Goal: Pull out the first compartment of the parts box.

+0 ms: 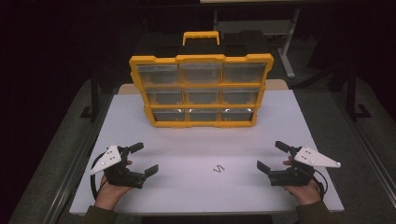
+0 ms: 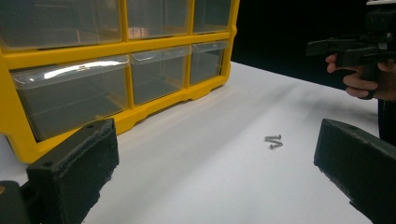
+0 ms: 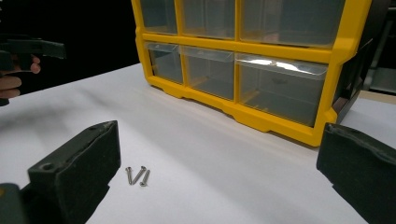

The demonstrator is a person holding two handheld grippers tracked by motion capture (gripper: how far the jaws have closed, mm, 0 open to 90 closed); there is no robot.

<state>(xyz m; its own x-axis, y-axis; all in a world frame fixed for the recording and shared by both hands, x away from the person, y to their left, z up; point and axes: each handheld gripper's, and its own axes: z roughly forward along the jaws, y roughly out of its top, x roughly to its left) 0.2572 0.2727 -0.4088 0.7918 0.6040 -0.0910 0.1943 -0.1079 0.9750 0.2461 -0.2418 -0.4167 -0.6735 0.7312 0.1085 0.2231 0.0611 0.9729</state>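
Between the two claws, approx mid-table, lie three small silver screws (image 1: 219, 169), bunched and touching, looks like an N from above. Left claw (image 1: 143, 160) and right claw (image 1: 270, 156) both wide open w/ nothing held. Yellow drawer box (image 1: 201, 91) stands behind on the white table (image 1: 196, 140).

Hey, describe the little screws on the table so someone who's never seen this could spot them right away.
On the white table, look in front of the yellow drawer cabinet. The screws lie in a small cluster midway between both grippers, the only loose things there.
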